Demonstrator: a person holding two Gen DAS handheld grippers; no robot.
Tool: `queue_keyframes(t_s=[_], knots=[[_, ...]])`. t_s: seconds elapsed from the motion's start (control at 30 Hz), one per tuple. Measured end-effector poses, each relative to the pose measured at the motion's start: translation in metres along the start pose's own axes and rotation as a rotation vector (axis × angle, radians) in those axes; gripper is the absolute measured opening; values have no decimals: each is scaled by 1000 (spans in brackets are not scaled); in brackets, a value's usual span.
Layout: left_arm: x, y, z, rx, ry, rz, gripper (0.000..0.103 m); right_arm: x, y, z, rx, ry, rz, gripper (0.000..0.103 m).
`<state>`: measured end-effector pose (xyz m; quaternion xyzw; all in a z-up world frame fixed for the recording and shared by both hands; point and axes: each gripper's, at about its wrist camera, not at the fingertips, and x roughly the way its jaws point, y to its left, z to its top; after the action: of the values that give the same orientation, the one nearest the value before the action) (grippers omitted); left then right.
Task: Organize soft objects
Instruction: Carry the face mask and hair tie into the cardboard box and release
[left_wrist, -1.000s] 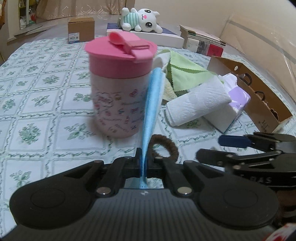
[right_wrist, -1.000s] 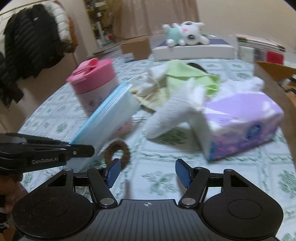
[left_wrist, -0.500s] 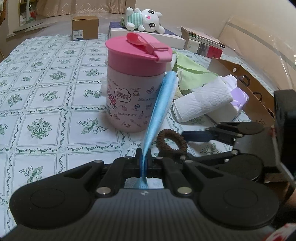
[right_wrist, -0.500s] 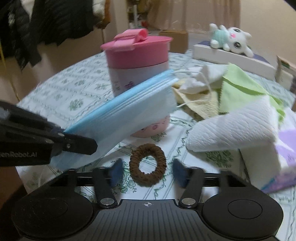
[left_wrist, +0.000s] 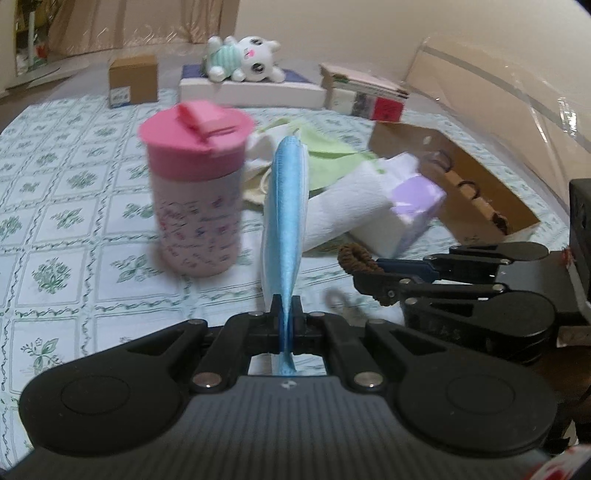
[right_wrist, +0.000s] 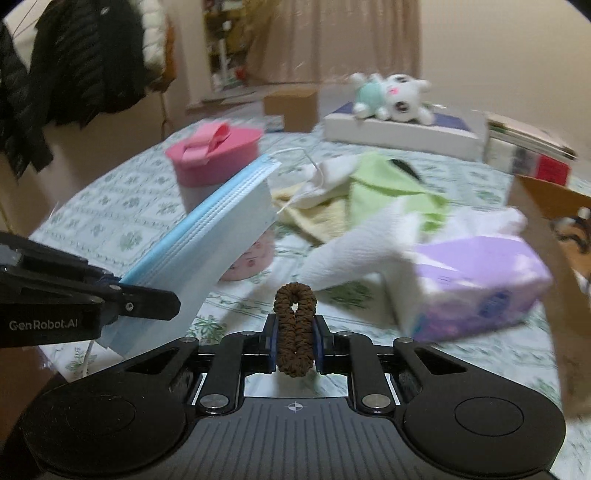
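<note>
You are pinching the blue face mask by its lower edge in the left gripper, at centre frame, where it is flopping limp and light. Your right gripper is squeezing the brown hair tie flat at lower centre; being stretchy, it is gripping best across both strands.

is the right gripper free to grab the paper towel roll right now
Probably not: the right gripper is shut on the brown hair tie. The paper towel roll lies unobstructed ahead, but the hair tie would have to go first.
</note>
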<state>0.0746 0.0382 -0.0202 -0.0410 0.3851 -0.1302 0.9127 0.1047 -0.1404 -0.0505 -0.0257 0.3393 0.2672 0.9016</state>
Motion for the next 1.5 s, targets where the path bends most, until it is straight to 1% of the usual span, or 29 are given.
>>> queue_keyframes(t_s=[0.2,0.37,0.43,0.67,0.9,1.03,1.17,1.3,1.5], knots=[[-16,-35,5,-1,-34,-36,1,-53,-21,-5,79,-59,-51,18],[-23,-69,13,12,-51,-84,1,-94,-44,-16,132,-96,-109,18],[-21,-84,18,8,-57,-115,1,-106,-55,-20,150,-105,-137,18],[-3,-148,39,35,-63,-212,1,-156,-105,-32,231,-147,-267,18],[30,-206,71,44,-58,-280,1,-195,-159,-35,281,-193,-387,18],[56,-232,89,44,-45,-307,1,-206,-187,-30,283,-205,-435,18],[82,-254,105,37,-36,-320,1,-205,-216,-23,297,-208,-453,18],[111,-267,121,20,-25,-326,1,-192,-244,-13,311,-205,-454,18],[148,-277,142,15,-31,-310,1,-168,-275,-2,314,-185,-455,18]])
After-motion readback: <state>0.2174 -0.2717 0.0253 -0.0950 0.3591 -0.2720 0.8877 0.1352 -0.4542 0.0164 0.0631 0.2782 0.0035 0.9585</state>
